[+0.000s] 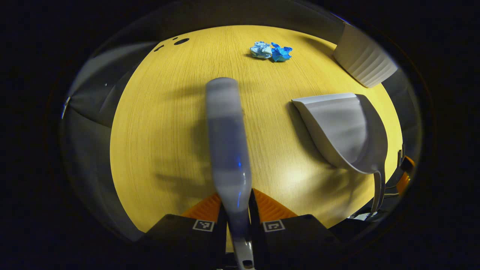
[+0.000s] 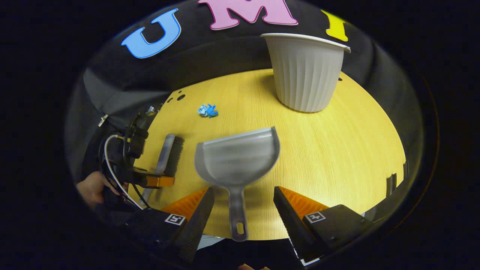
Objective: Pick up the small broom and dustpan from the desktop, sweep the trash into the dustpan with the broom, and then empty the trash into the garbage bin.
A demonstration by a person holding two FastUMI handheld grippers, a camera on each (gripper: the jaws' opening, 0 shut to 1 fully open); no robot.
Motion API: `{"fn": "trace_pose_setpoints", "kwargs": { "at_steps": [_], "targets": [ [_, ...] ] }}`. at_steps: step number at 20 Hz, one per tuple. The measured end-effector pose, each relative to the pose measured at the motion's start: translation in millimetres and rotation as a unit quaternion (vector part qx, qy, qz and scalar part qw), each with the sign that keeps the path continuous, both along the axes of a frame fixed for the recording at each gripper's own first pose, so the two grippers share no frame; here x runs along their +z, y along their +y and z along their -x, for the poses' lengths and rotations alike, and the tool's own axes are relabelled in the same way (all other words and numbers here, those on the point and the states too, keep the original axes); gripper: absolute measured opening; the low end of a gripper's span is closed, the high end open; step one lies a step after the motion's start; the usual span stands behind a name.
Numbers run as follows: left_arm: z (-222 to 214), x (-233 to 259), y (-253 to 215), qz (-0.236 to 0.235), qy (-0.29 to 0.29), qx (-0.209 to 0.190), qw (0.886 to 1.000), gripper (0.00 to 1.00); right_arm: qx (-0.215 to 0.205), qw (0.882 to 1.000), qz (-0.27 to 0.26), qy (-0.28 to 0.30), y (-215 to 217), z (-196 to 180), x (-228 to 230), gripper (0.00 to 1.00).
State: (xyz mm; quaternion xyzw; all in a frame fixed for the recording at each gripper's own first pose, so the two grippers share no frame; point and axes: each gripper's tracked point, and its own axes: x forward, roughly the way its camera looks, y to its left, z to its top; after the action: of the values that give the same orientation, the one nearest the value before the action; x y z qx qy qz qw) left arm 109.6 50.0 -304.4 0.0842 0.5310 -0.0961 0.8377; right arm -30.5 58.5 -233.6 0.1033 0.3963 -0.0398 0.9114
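Broom and dustpan on a wooden desktop (image 2: 337, 150).
Left gripper (image 1: 237, 210) pinches the broom (image 1: 227, 142); right gripper (image 2: 243, 202) spread around the dustpan (image 2: 238, 157) handle, bare wood beside it.

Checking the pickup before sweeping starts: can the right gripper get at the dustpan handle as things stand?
Probably yes. The right gripper is open with the dustpan handle lying between its fingers, nothing blocking; it looks ready to close.
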Motion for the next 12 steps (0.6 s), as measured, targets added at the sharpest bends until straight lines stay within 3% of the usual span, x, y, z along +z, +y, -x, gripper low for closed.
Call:
{"fn": "trace_pose_setpoints", "kwargs": {
  "at_steps": [4, 12],
  "targets": [
    [-1.3, 0.4, -0.4, 0.003, -0.021, -0.013, 1.000, 0.26, -0.001, 0.999, -0.008, 0.045, 4.0, -1.5, -27.9, 0.99],
    [-10.0, 31.3, 4.2, 0.024, -0.078, -0.009, 0.997, 0.25, 0.001, 0.995, 0.000, 0.103, 7.8, -12.0, -66.5, 0.99]
  ]
}}
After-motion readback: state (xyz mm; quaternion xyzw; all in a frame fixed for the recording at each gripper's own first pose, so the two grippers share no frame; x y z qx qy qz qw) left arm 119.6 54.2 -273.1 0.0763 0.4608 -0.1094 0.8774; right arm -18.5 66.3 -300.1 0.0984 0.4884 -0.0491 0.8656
